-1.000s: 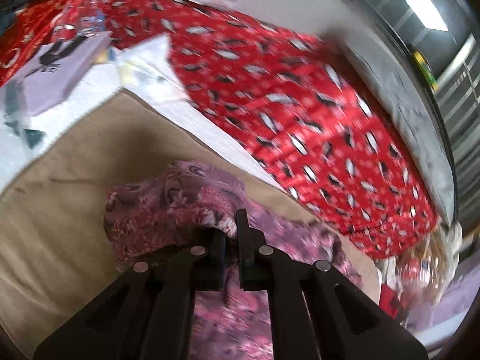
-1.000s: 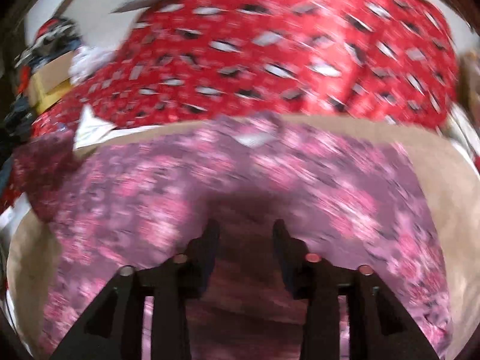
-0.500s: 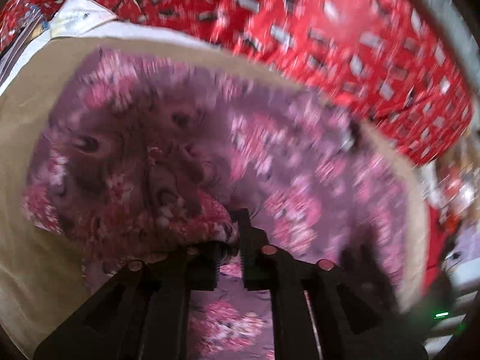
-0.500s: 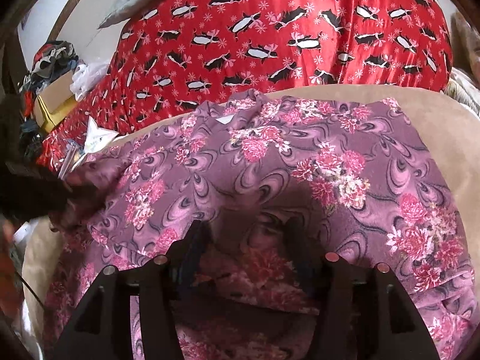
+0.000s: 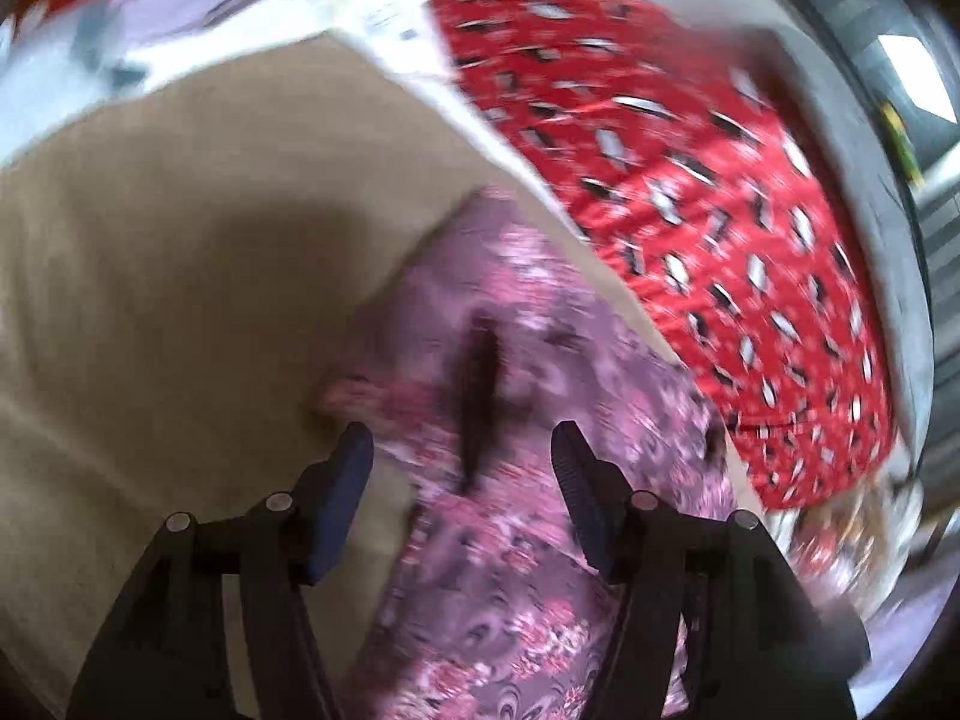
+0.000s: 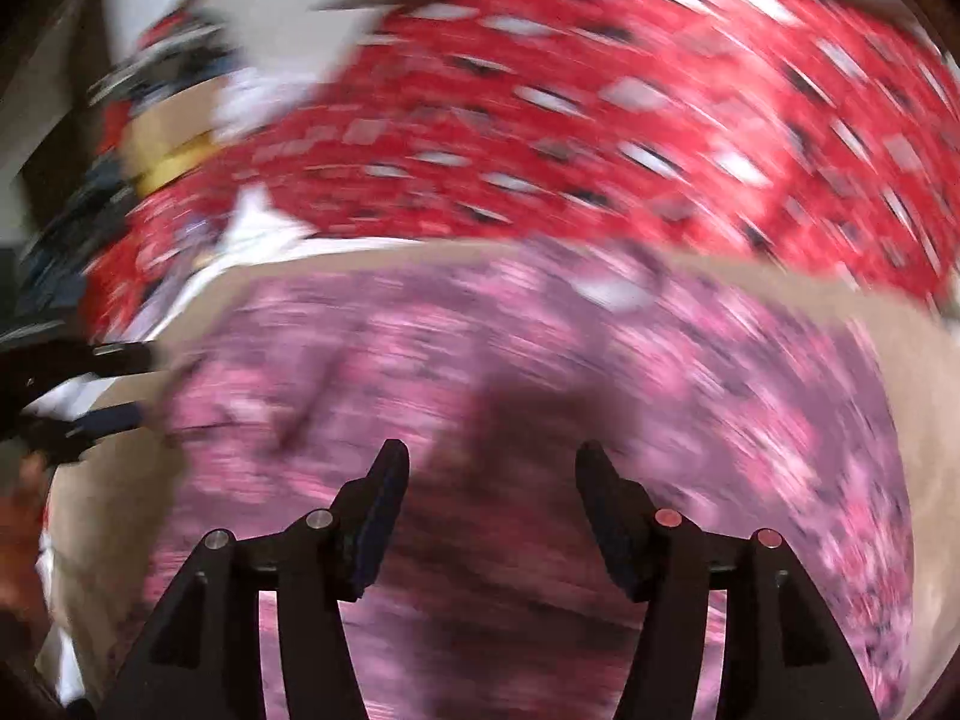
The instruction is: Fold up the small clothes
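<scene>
A purple garment with pink flowers lies on a beige mat. In the left wrist view my left gripper is open and empty just above the garment's left edge. In the right wrist view the same garment spreads wide across the mat, and my right gripper is open and empty above its near part. The left gripper also shows at the far left of that view, open at the garment's edge. Both views are blurred by motion.
A red cloth with black and white figures covers the surface beyond the mat, also in the right wrist view. White papers and clutter lie at the far left. A grey rim runs at the right.
My left gripper has let go of the garment fold and now stands open. My right gripper has opened wider. Both cameras have swung, and the garment lies spread on the mat.
</scene>
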`<action>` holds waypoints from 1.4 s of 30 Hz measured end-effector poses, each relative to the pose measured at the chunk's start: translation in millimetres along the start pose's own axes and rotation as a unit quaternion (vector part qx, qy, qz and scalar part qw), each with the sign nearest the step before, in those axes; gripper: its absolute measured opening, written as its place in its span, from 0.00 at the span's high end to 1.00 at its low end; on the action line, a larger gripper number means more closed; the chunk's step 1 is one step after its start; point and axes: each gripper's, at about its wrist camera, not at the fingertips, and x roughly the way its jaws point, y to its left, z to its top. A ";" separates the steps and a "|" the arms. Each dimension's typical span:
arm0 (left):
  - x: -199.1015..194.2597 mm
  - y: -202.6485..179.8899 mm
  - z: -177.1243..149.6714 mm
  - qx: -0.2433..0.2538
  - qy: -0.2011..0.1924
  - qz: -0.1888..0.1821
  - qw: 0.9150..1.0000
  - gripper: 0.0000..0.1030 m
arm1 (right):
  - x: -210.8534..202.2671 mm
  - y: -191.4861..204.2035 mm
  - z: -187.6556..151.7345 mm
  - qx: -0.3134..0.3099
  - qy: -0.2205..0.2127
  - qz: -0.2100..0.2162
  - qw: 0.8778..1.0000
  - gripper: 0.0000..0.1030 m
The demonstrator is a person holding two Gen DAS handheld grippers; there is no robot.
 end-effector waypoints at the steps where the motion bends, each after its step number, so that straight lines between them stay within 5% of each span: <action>1: 3.2 6.3 1.3 -0.008 0.005 -0.001 1.000 0.41 | 0.4 15.7 3.9 -0.022 -0.003 0.011 1.000 0.39; 5: 17.6 26.1 7.3 -0.034 0.034 0.000 0.999 0.41 | 21.0 79.7 10.7 -0.110 0.005 0.029 0.993 0.35; 9: 17.6 32.4 9.1 -0.040 0.038 -0.007 0.998 0.41 | 53.0 119.7 7.4 -0.195 0.010 -0.023 0.980 0.38; 10: 16.2 33.3 7.9 -0.037 0.039 -0.008 0.999 0.41 | 57.7 124.8 9.0 -0.203 0.008 -0.031 0.979 0.45; 11: 16.8 30.4 7.4 -0.034 0.039 -0.008 0.999 0.41 | 59.5 125.8 11.7 -0.200 0.002 -0.024 0.979 0.74; 12: 17.2 27.8 6.2 -0.030 0.038 -0.007 0.999 0.41 | 57.7 122.6 15.0 -0.184 0.000 -0.004 0.983 0.89; 17: 20.4 7.2 -1.3 0.002 0.047 -0.016 0.999 0.41 | 36.6 55.2 31.5 0.023 -0.016 0.078 0.997 0.92; 21: 27.3 -15.1 -14.3 0.045 0.055 -0.008 0.997 0.41 | 14.6 -22.7 20.6 0.171 -0.030 0.094 0.980 0.92; 27: 37.7 -45.3 -38.3 0.115 0.059 0.023 0.991 0.38 | -17.0 -123.0 -25.4 0.309 -0.031 0.053 0.949 0.92; 30: 41.0 -51.6 -42.9 0.140 0.045 0.051 0.988 0.38 | -27.8 -157.7 -52.3 0.365 -0.016 0.033 0.930 0.87; 33: 45.8 -50.6 -42.3 0.141 0.042 0.060 0.987 0.37 | -50.0 -179.1 -66.4 0.409 -0.061 0.015 0.910 0.77; 35: 45.8 -50.6 -43.0 0.142 0.039 0.063 0.987 0.36 | -58.6 -187.2 -67.5 0.423 -0.087 0.018 0.902 0.48; 40: 48.8 -53.2 -43.9 0.148 0.032 0.067 0.986 0.33 | -50.3 -191.2 -54.2 0.416 -0.094 0.031 0.904 0.40; 42: 49.3 -53.6 -43.6 0.147 0.032 0.066 0.986 0.33 | -32.8 -190.3 -48.4 0.409 -0.057 -0.001 0.911 0.32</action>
